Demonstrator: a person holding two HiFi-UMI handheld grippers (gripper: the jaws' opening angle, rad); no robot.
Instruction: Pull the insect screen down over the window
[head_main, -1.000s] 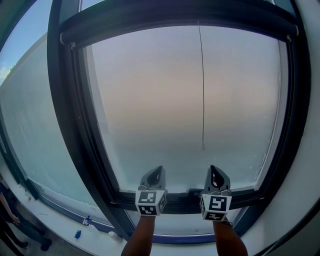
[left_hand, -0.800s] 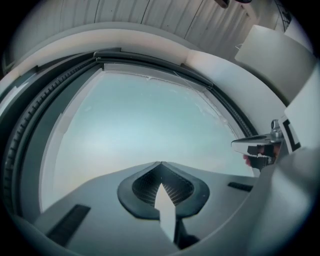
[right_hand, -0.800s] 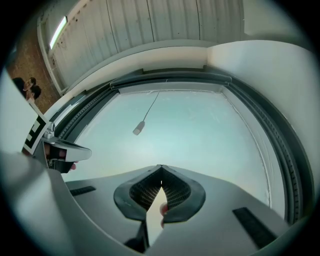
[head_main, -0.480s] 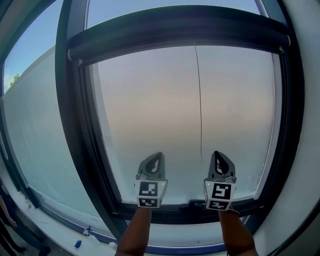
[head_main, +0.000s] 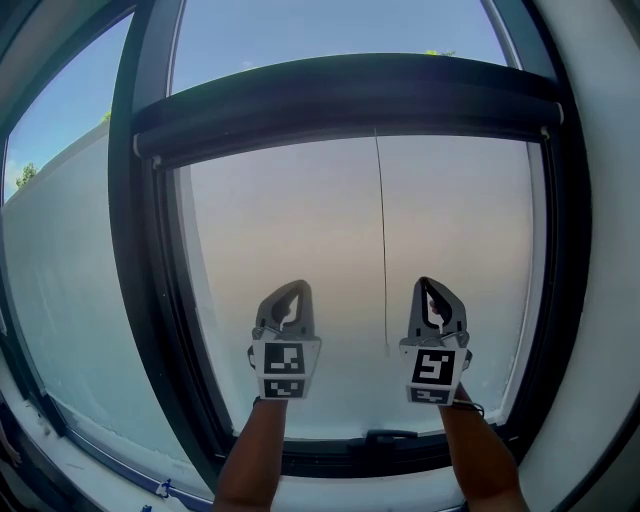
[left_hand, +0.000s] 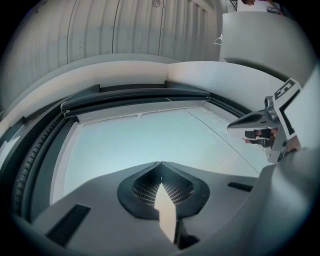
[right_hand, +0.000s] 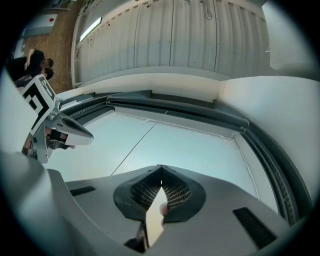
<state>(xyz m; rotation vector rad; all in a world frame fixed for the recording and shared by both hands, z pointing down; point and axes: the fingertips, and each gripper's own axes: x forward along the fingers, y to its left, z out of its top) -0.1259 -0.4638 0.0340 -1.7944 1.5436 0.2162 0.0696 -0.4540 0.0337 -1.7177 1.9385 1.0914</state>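
Jaws closed, nothing gripped

Left hand-held gripper (head_main: 290, 300) and right hand-held gripper (head_main: 434, 298): grey plastic, jaws pressed together with nothing between them, side by side, tips pointing up before the pale glass pane (head_main: 300, 220). Between the two, nearer the right one, a thin dark pull cord (head_main: 382, 250), untouched. Above, dark horizontal bar of the insect screen (head_main: 350, 100), high across the black-framed window (head_main: 135, 250), well apart from both.
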